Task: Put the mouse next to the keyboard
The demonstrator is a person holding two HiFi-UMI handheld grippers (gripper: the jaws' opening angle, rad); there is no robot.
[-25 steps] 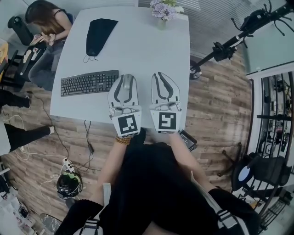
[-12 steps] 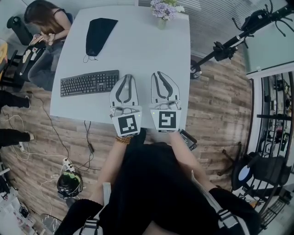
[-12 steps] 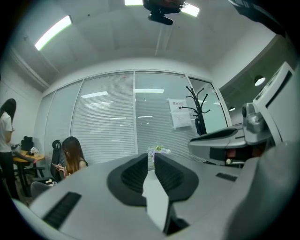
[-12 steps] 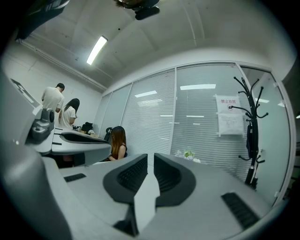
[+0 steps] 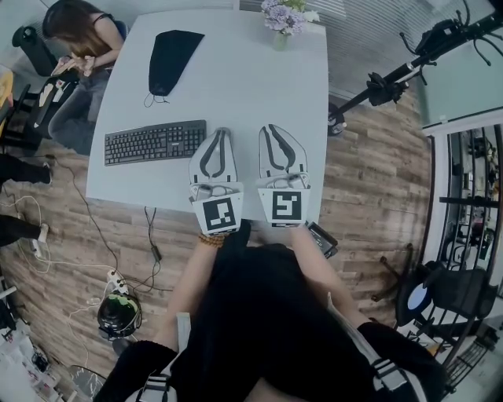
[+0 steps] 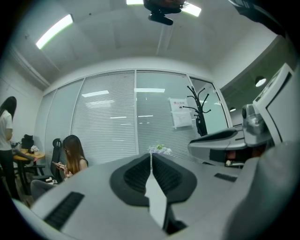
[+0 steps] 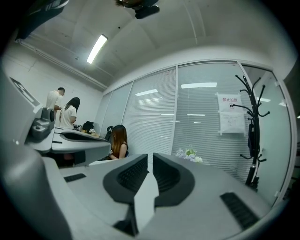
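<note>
Left gripper point(image 5: 218, 135) and right gripper point(image 5: 271, 130), jaws closed empty, rest mid-frame beside black rectangular keyboard point(image 5: 155, 142), presumably idle; no mouse shows.

Open-plan office: a white desk point(image 5: 236, 86) carrying a keyboard point(image 5: 155, 141) and a vase of flowers point(image 5: 280, 17) stands on wood-pattern floor point(image 5: 369, 180). Glass walls with lowered blinds point(image 6: 108, 126) enclose it. Strip lights point(image 7: 96, 48) cross the ceiling, a coat stand point(image 7: 251, 117) stands beside a posted notice point(image 7: 229, 115), and a person point(image 5: 78, 35) sits at the desk's corner.
</note>
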